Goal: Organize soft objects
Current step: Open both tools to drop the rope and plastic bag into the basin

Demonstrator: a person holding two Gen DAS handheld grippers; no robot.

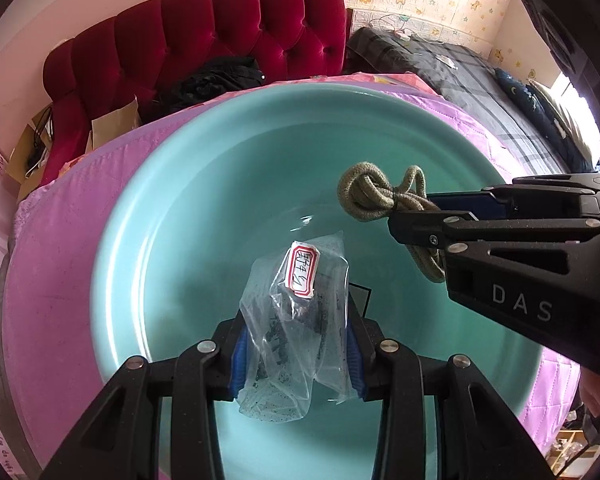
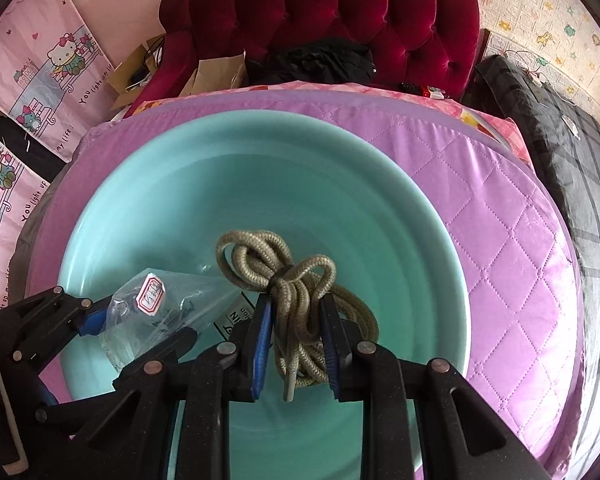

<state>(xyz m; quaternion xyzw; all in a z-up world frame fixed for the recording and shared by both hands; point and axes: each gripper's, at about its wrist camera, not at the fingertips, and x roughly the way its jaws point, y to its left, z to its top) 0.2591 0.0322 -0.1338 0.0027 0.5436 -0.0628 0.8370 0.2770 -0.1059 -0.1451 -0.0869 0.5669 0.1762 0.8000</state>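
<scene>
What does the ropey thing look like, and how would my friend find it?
Find the big turquoise basin sitting on the purple quilt. Over it, the right gripper pinches a bundle of olive-tan rope, looped and tied in a knot. The other thing nearby is a clear plastic bag with a red-edged label, so the rope is the only braided, cord-like one.

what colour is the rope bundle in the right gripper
Olive-khaki, a braided rope bundle; clearest in the right wrist view.

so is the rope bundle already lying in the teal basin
No, the rope bundle hangs pinched in the right tool above the teal basin.
</scene>
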